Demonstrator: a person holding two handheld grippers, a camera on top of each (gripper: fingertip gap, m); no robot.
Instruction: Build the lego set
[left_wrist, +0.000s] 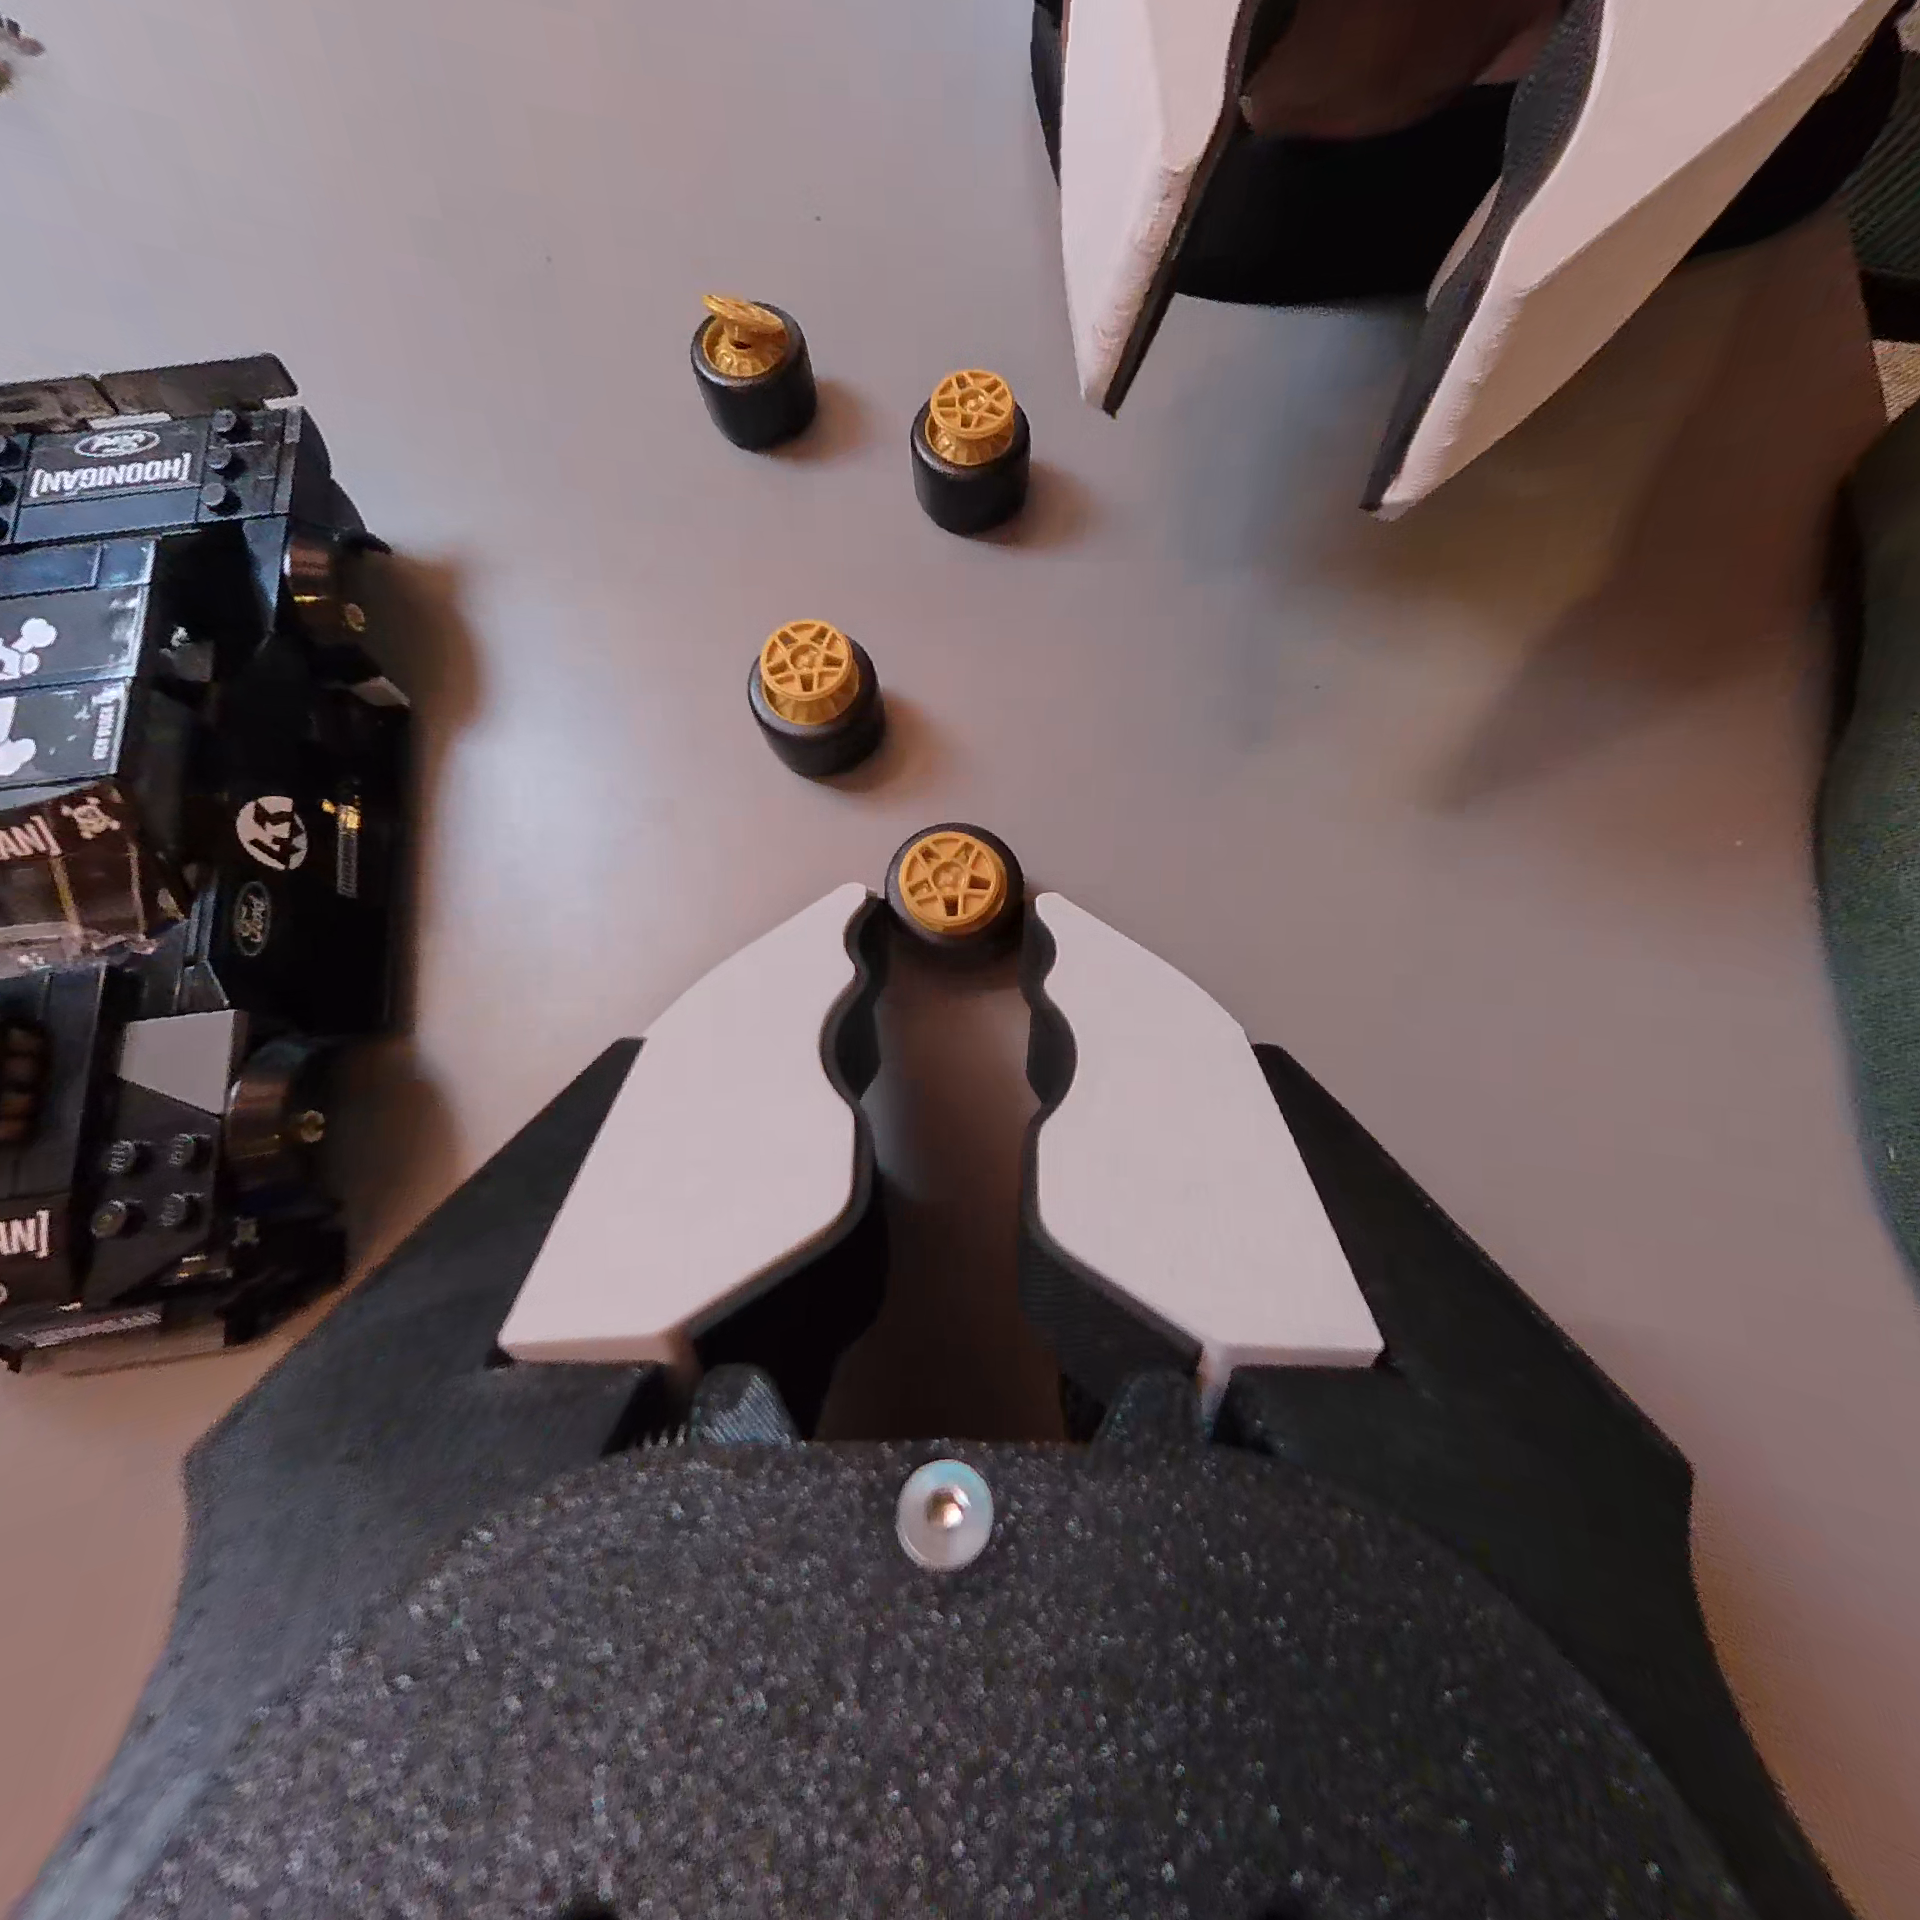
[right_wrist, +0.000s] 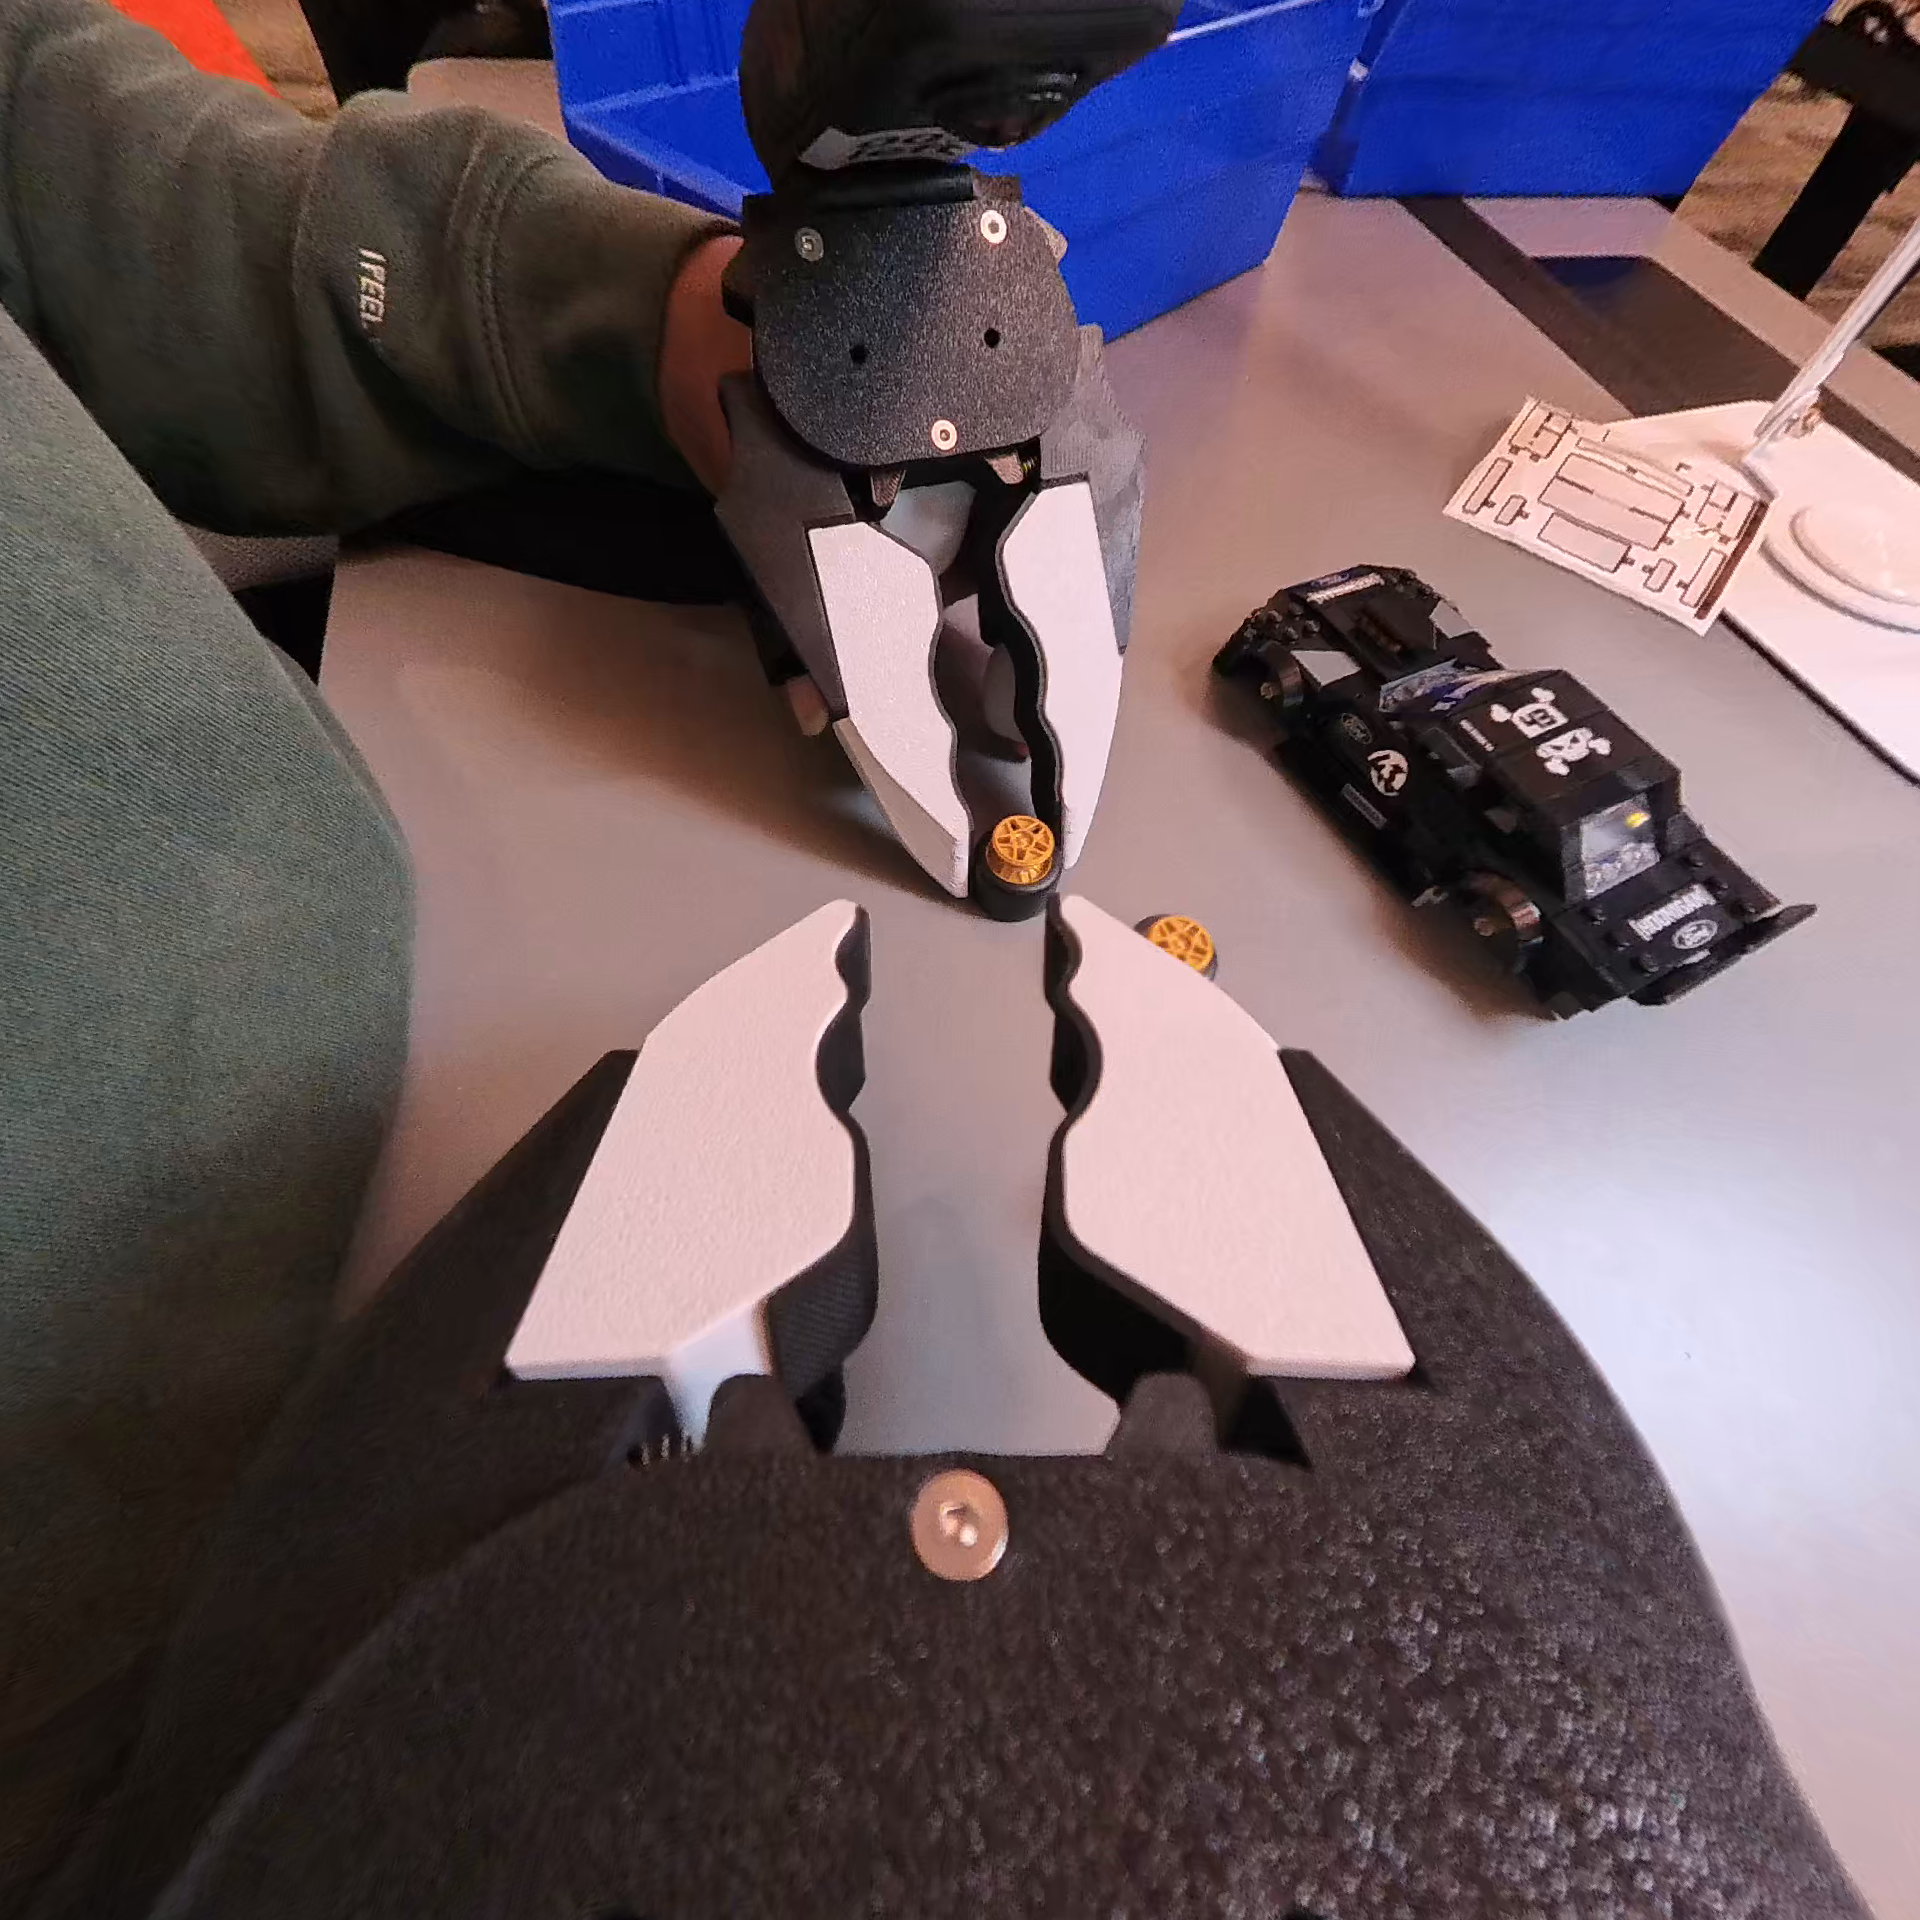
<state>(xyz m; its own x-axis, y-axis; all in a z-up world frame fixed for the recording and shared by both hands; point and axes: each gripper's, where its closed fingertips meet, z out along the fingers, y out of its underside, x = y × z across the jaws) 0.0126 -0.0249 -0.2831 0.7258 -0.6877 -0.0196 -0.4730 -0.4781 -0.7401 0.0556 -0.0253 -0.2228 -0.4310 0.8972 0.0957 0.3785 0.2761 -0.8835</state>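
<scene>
A black lego car (left_wrist: 187, 831) lies at the left of the grey table; it also shows in the right wrist view (right_wrist: 1507, 790). Several black wheels with gold hubs stand in a loose row. My left gripper (left_wrist: 952, 906) is shut on the nearest wheel (left_wrist: 954, 894), which rests on the table; this shows in the right wrist view too (right_wrist: 1018, 857). Farther wheels stand apart (left_wrist: 819, 694) (left_wrist: 971, 447); the farthest (left_wrist: 750, 369) has its gold cap tilted. My right gripper (right_wrist: 956, 914) is open and empty just short of the held wheel; it appears at the top right of the left wrist view (left_wrist: 1247, 447).
Another wheel (right_wrist: 1179, 940) is partly hidden behind my right finger. A sticker sheet (right_wrist: 1610, 509) and a white stand base (right_wrist: 1849, 540) lie at the far right. Blue bins (right_wrist: 1143, 156) stand at the table's back. A green sleeve (right_wrist: 260, 312) fills the left. The gap from one gripper's tips to the other's is roughly 8 cm.
</scene>
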